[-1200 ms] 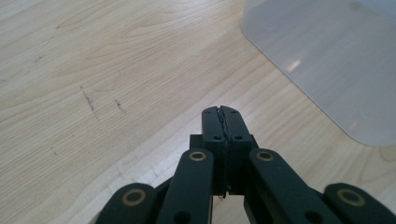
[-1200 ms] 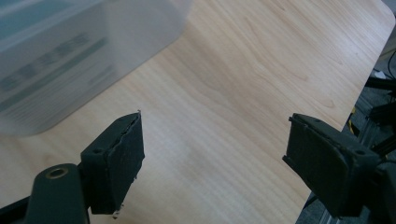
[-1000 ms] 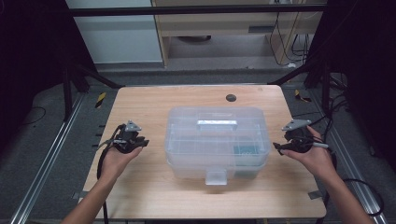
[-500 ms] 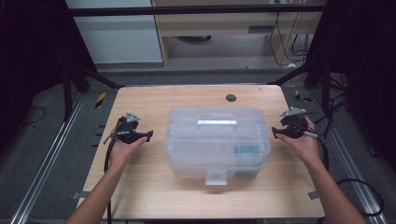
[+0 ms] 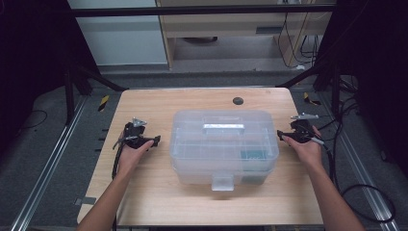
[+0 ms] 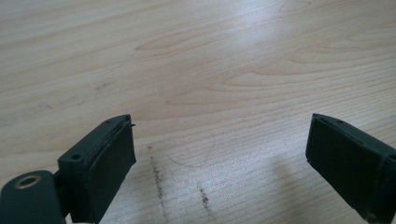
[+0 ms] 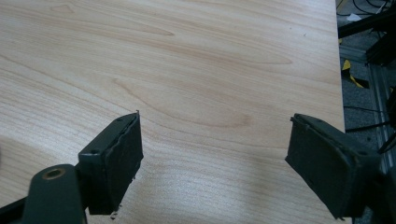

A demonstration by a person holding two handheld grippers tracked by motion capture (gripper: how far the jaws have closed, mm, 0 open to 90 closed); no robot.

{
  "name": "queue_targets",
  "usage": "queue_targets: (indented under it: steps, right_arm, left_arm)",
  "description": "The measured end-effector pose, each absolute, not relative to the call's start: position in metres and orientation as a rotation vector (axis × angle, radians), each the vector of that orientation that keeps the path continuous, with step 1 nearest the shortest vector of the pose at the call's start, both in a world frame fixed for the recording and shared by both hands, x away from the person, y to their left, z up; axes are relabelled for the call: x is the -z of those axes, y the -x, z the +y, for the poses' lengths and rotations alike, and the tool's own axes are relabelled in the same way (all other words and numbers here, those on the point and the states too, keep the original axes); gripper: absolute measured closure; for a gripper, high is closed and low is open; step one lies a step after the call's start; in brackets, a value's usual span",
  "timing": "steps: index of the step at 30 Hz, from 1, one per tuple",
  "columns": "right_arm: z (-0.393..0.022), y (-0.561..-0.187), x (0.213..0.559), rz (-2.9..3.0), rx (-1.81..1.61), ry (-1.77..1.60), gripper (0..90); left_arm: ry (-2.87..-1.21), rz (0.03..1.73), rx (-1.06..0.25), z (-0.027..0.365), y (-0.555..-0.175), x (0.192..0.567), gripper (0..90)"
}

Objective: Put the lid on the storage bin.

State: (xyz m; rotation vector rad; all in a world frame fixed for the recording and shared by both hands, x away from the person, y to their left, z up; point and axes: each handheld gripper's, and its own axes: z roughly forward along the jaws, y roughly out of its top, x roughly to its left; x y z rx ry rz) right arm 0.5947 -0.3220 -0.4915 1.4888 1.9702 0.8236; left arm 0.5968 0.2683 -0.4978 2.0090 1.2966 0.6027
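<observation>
Sitting between hand-held grippers, clear box (image 5: 223, 144)

The pale wooden surface (image 5: 159, 103) has a smooth, lightly sheened grain with faint dark scuffs. At centre frame, the clear rectangular plastic storage box (image 5: 223, 147) looks glossy and translucent. Each black gripper (image 6: 224, 163) has matt, rubbery-looking pads (image 7: 123, 158) on hard plastic.

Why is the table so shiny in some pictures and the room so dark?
Left gripper view: white glare washes the table at the top. Right gripper view: softer sheen, faint shadows under the jaws. High view: light falls on the table and clear box; the surroundings stay nearly black.
</observation>
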Motion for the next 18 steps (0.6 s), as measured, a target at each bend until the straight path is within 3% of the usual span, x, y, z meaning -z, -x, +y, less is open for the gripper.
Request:
queue_targets:
  steps: [13, 14, 18]
  right_arm:
    - [-0.318, -0.592, 0.51, 1.946, -0.876, -1.54, 14.2]
    - [-0.315, -0.591, 0.511, 1.919, -0.847, -1.583, 4.5]
    - [-0.311, -0.592, 0.512, 1.908, -0.814, -1.614, 0.2]
  left_arm:
    - [-2.014, 1.334, -0.599, 0.267, -0.596, 0.506, 5.3]
    - [-2.008, 1.336, -0.595, 0.267, -0.596, 0.507, 5.0]
    - [-2.007, 1.351, -0.599, 0.267, -0.596, 0.507, 2.9]
